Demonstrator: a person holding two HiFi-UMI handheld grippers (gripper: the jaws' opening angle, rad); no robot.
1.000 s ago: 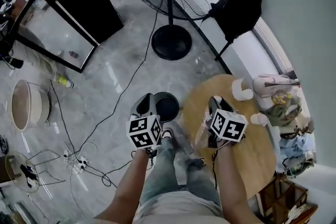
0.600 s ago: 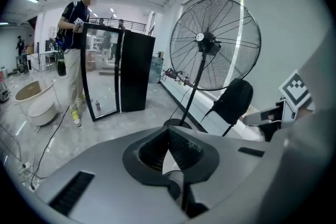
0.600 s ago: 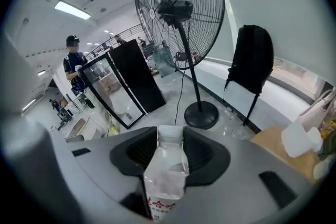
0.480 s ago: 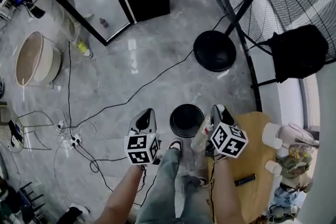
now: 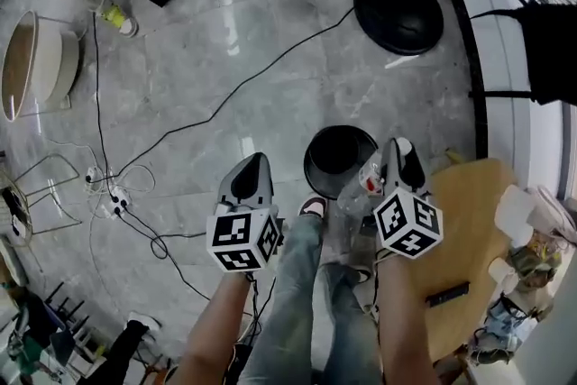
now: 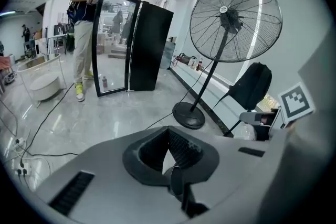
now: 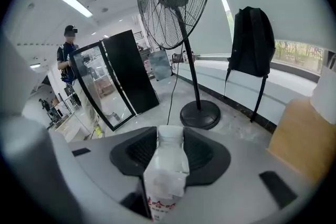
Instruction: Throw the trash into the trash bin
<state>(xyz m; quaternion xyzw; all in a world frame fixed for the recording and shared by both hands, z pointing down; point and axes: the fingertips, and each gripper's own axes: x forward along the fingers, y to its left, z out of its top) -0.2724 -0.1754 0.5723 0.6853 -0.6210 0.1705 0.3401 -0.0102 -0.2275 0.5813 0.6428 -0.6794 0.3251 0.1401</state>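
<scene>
A round black trash bin (image 5: 310,165) stands open on the grey floor, just ahead of my feet. My right gripper (image 5: 399,151) is shut on a clear plastic bottle (image 5: 364,187) with a white cap; it hangs over the bin's right rim. In the right gripper view the bottle (image 7: 167,168) stands upright between the pads of that gripper (image 7: 168,145), cap pointing away. To the left of the bin, over bare floor, my left gripper (image 5: 251,180) is shut with nothing in it. Its jaws (image 6: 170,153) meet in the left gripper view.
A wooden round table (image 5: 469,212) with a black remote (image 5: 448,293) and white cups is at right. The fan's black base (image 5: 397,0) lies beyond the bin. Cables (image 5: 225,99) and a power strip (image 5: 113,203) cross the floor at left. A person (image 6: 86,34) stands by a glass-door fridge (image 6: 131,47).
Both grippers have come down and forward towards the floor. The bin, earlier well ahead of them, is now right by the right gripper, with the bottle over its rim.
</scene>
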